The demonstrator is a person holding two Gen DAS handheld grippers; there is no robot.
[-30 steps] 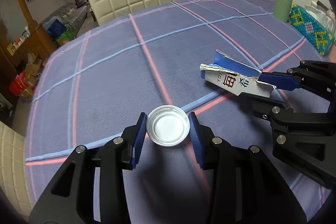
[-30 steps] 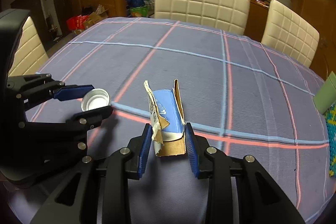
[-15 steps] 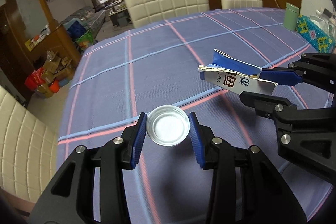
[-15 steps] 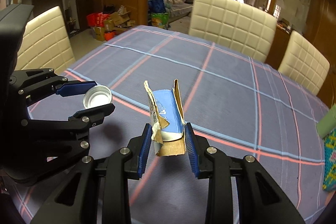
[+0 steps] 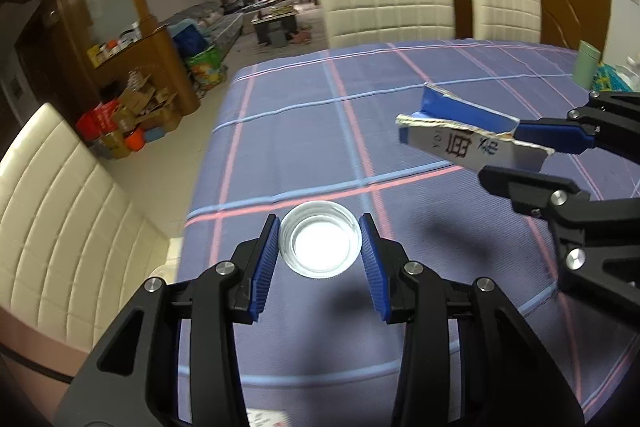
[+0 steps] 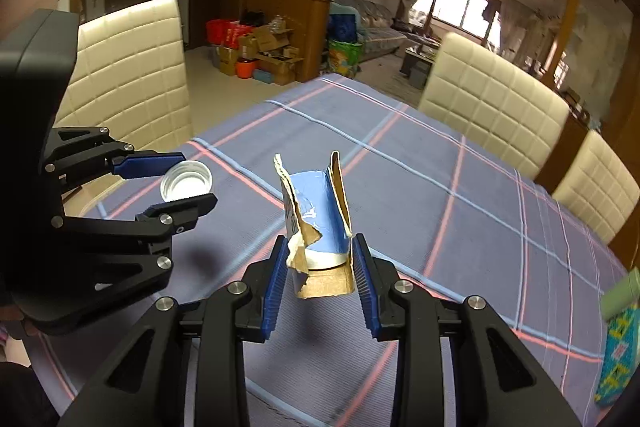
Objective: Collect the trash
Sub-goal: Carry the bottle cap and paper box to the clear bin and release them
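While both items hang clear above the worktop (image 5: 460, 75), the white bottle cap (image 5: 319, 245) sits open side up, clamped between the blue pads of the left tongs (image 5: 319, 247). Torn blue-and-white carton scrap (image 6: 316, 223), brown card inside, stands upright, pinched at its base by the right tongs (image 6: 320, 265). Plaid purple tablecloth (image 6: 460, 195) covers the worktop below. Cream quilted chairs (image 5: 384, 7) stand along its edges; a green cup (image 5: 586, 69) and a patterned tissue box (image 6: 618, 355) stand at the far right.
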